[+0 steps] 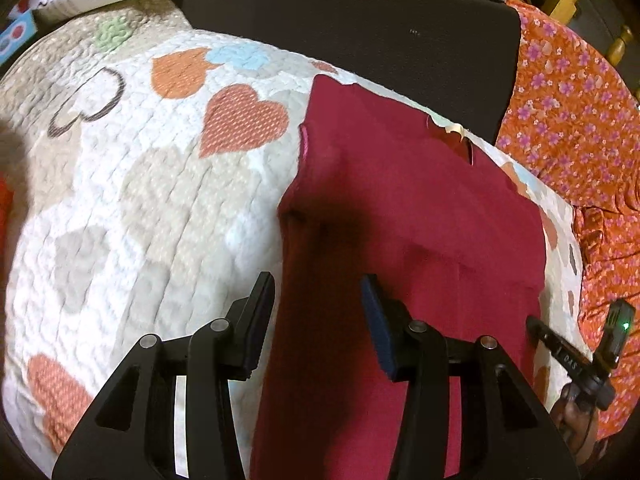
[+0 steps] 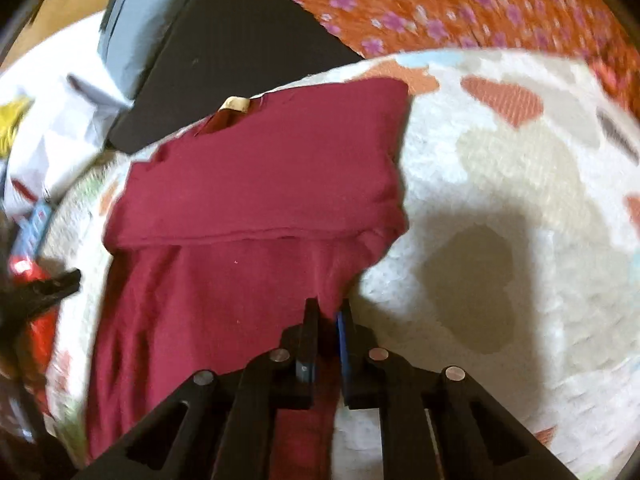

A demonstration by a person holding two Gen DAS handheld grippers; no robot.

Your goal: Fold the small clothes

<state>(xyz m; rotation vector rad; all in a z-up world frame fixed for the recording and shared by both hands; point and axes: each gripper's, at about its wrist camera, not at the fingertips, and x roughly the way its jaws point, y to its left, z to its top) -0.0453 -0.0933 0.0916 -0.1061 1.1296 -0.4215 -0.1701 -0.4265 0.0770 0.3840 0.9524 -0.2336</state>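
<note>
Maroon garment [image 1: 400, 216] lies spread on the heart-print quilt [image 1: 140, 200] of the bed, its collar end toward the far edge beside the black cushion [image 1: 352, 36]; a fold already crosses it, so the upper part lies doubled. Your right hand-held gripper [image 2: 328, 316] is clamped on the garment's right edge just below that fold; this hold lets you carry the side inward without dragging the rest. Your left hand-held gripper [image 1: 318, 292] hangs over the left edge with its jaws apart and nothing between them; judge it ready to take that edge. The right view is blurred; fine creases cannot be read.
</note>
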